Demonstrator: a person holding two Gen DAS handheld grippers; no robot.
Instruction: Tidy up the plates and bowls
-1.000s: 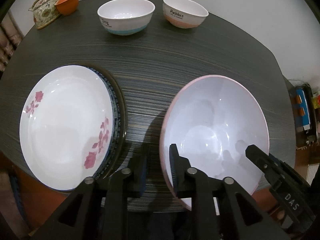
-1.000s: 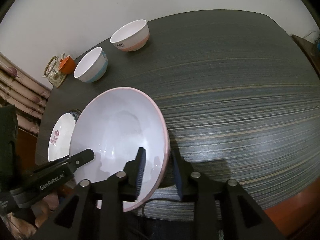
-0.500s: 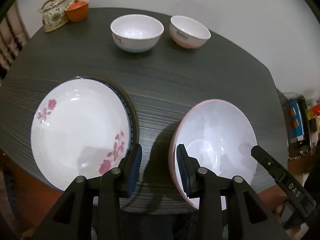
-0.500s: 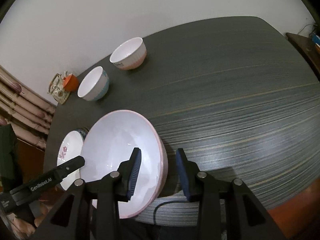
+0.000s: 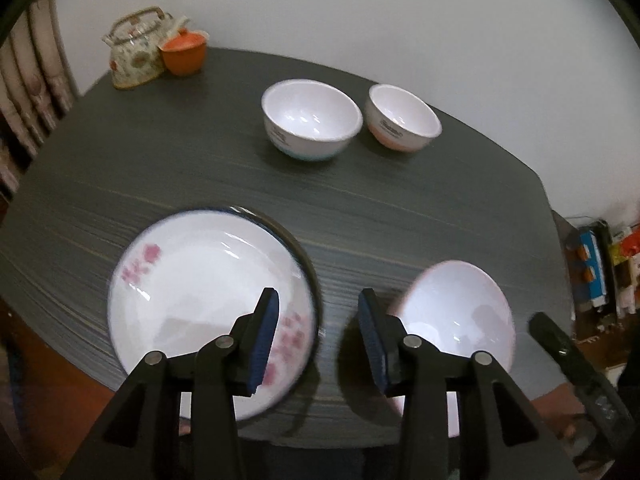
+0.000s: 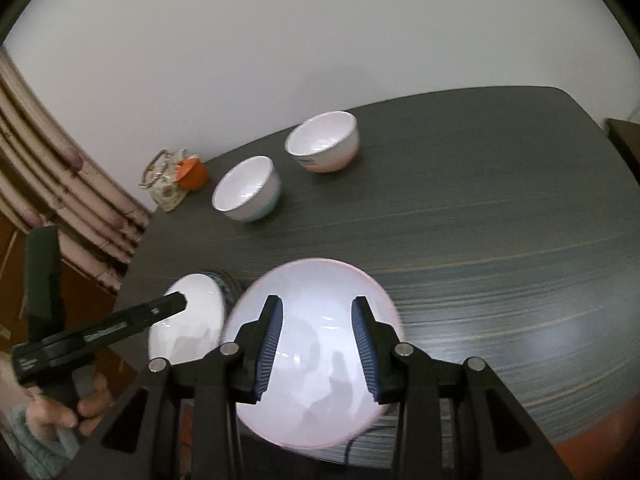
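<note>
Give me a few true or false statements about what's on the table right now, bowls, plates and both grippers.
1. Two small bowls, blue-based bowl and pink-based bowl, stand side by side near the wall. True.
2. The left gripper grips the flowered plate. False: its jaws are open, holding nothing.
3. The flowered plate lies on another plate. True.
4. The large pink-rimmed bowl is stacked on the plates. False: it sits beside them on the table.
5. The right gripper is shut. False: open.
</note>
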